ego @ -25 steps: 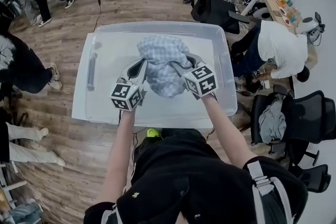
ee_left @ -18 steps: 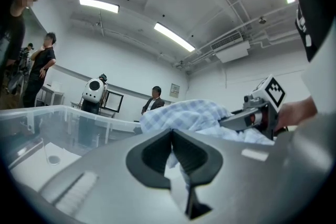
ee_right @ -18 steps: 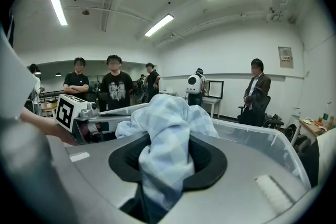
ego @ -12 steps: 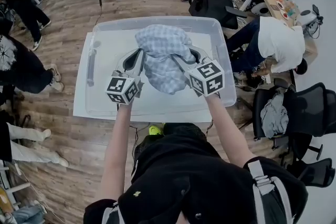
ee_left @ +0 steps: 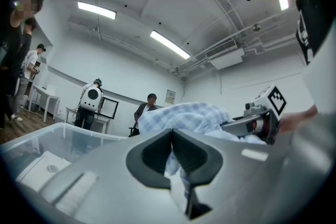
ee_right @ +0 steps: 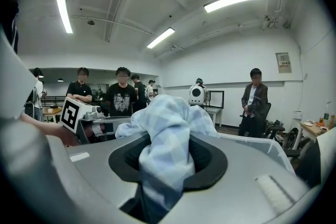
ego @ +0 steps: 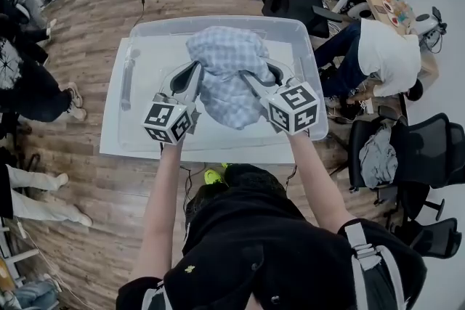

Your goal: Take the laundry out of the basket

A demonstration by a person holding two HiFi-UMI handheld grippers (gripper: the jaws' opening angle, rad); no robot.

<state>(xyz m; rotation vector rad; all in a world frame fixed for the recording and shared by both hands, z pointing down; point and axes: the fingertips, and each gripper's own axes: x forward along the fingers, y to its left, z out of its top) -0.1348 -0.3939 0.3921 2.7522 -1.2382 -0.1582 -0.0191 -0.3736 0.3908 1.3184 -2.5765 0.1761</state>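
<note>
Two pinches on pale blue checked fabric garment (ego: 229,58): left gripper (ego: 193,76), right gripper (ego: 254,80) clamped either side, above clear plastic tub (ego: 218,22).

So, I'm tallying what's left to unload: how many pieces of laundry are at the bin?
1: the blue checked cloth, gripped by the left tool and right tool over the clear bin. More could lie hidden beneath it.

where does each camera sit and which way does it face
Head view: on the person's head, facing steeply down at the basket; shows forearms, left hand-held gripper, right hand-held gripper.
Left gripper view: on that gripper, along its jaws, shut on the checked cloth.
Right gripper view: likewise, jaws shut on the cloth.
All share the cloth.
</note>
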